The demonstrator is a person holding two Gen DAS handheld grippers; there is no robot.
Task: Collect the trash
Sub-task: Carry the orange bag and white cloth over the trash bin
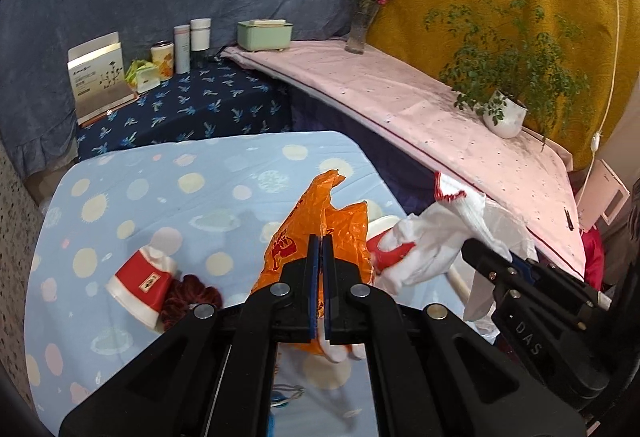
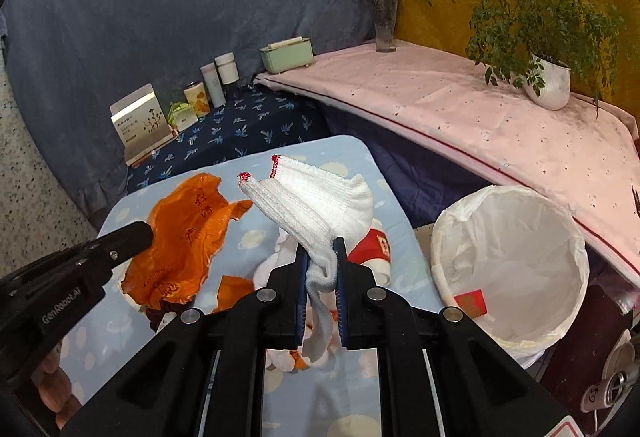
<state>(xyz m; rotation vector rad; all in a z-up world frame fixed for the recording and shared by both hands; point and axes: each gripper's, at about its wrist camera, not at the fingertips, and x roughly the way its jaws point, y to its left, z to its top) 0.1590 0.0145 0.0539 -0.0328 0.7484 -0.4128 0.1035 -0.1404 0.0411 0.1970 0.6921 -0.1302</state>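
Hanging limp from both grippers, the soft trash could snag or slip on its way to the bin, a round basket lined with thin white film standing just beside the table, whose smooth blue cloth is dotted with pale planets; the risk seems greatest with the orange plastic bag, a crinkled, slippery sheet which the left gripper pinches with its fingers pressed together, since only a thin fold sits between the pads; the white knitted glove, ribbed and red-edged, is clamped by a dangling finger in the right gripper, so it may stretch and pull free; a red paper cup, stiff and conical, lies on its side on the table, apart from both grippers.
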